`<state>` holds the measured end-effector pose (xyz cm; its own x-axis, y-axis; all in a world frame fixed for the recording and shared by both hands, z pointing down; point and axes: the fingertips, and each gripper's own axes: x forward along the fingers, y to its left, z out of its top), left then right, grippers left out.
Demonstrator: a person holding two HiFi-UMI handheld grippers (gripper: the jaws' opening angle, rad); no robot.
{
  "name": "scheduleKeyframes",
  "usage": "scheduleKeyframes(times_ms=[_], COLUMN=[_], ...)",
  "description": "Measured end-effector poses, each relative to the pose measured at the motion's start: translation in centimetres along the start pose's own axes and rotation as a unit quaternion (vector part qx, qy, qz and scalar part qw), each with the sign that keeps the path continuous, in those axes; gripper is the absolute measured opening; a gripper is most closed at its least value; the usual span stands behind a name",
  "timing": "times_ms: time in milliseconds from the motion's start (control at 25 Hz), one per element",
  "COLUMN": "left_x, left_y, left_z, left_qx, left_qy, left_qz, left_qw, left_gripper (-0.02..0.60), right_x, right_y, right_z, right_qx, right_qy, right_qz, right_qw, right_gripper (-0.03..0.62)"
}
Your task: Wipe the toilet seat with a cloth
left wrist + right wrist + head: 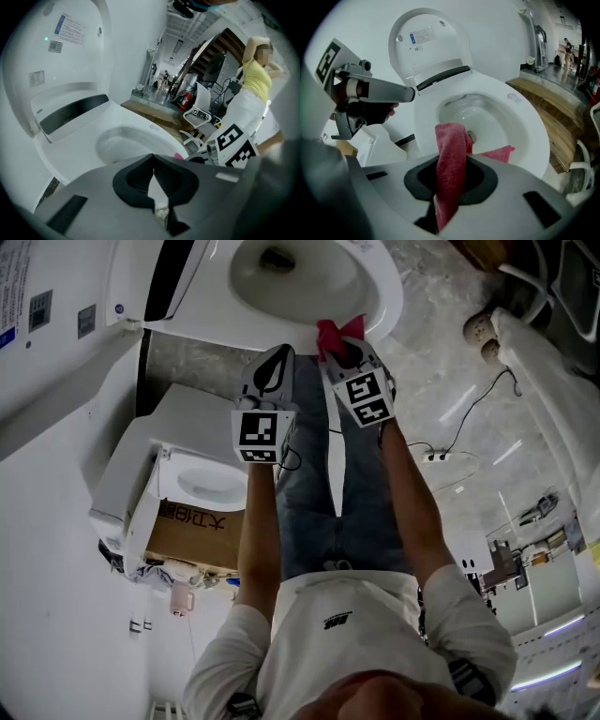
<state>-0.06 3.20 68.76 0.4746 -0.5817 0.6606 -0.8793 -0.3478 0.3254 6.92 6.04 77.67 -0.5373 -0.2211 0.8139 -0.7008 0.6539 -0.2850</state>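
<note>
We have the right gripper (453,165) pinching a pink terry cloth (449,140) over the glossy white oval toilet seat (529,131) front; left gripper (153,161) beside, pressed together, empty.

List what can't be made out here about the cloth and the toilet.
- Right gripper view: the right hand-held gripper hides with its own body the lower end of the cloth and the near edge of the toilet seat, so contact between them cannot be told.
- Right gripper view: the print on the lid label is too small to read.
- Head view: the far side of the toilet bowl is cut off by the top edge.
</note>
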Motion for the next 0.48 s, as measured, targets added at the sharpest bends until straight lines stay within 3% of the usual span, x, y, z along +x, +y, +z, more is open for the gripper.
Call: scheduleKeyframes(times_ms=[480], left_x=[2.9], left_y=[-4.2], left_z=[0.8], left_qx=[0.025], left_qy=[0.013], left_qz=[-0.033], left_qw=[0.9990], left_gripper=[0.011], right_x=[-2.7], right_y=[-4.4], right_z=[-1.7], right_qx=[0.039], right_qy=[-0.009], right_qz=[-0.039], right_qw=[0.998], right_gripper=[0.049])
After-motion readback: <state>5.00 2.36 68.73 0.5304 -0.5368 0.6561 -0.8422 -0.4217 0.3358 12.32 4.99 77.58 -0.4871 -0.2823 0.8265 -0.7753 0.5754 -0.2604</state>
